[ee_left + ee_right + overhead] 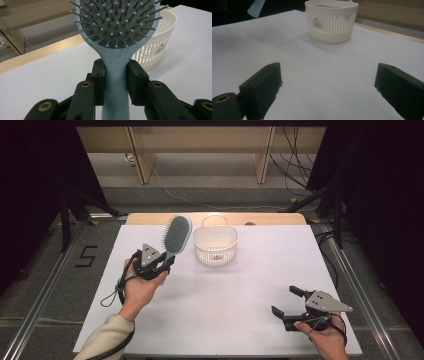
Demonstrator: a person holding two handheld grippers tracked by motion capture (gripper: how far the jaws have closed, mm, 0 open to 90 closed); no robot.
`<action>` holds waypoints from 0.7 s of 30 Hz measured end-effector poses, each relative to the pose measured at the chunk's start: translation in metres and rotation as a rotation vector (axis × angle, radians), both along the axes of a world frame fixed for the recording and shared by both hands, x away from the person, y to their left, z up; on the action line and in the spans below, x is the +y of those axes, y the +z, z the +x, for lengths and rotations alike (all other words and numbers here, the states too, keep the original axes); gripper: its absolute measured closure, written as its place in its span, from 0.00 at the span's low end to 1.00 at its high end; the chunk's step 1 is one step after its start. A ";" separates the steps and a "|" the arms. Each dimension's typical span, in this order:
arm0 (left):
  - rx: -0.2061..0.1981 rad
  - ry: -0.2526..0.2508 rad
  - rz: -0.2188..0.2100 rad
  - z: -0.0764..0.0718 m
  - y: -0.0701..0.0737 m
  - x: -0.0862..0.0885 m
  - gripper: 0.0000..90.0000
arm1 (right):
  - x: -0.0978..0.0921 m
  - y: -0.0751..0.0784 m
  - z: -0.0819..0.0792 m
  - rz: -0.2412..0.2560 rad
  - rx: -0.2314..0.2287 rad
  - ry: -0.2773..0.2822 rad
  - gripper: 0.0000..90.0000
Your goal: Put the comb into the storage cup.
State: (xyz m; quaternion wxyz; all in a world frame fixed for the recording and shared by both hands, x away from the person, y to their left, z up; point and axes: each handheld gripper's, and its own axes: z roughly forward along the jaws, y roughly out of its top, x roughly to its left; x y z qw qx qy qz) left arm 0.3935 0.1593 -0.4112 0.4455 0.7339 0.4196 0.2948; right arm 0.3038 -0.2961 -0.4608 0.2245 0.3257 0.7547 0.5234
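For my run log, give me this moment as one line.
left gripper: shut on hairbrush handle, lifted | right gripper: open, low over table | basket: upright, beside brush head

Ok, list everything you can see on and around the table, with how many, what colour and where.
Pale blue plastic paddle hairbrush with grey bristle pad: one, held by its handle, left of the basket.
Cream slotted plastic basket with handle: one, standing at the table's far middle.
White table cover: one, over a wooden table.
Black number 5 on the floor: one, left of the table.
Left gripper: one, black, jaws shut on the brush handle.
Right gripper: one, black, jaws open, near right corner.
Person's hands: two, one on each gripper.
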 end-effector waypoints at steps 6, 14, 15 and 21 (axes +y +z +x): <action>-0.009 -0.002 -0.006 0.000 0.003 -0.001 0.78 | 0.000 0.000 0.000 -0.001 0.000 -0.001 0.09; -0.018 -0.010 -0.013 0.001 0.007 -0.004 0.78 | 0.000 0.000 0.000 -0.003 -0.002 -0.001 0.09; -0.019 -0.010 -0.013 0.001 0.007 -0.005 0.78 | 0.000 0.000 0.000 -0.002 0.001 -0.001 0.09; -0.022 -0.010 -0.018 0.002 0.009 -0.006 0.78 | 0.000 0.000 0.000 -0.004 0.002 -0.001 0.09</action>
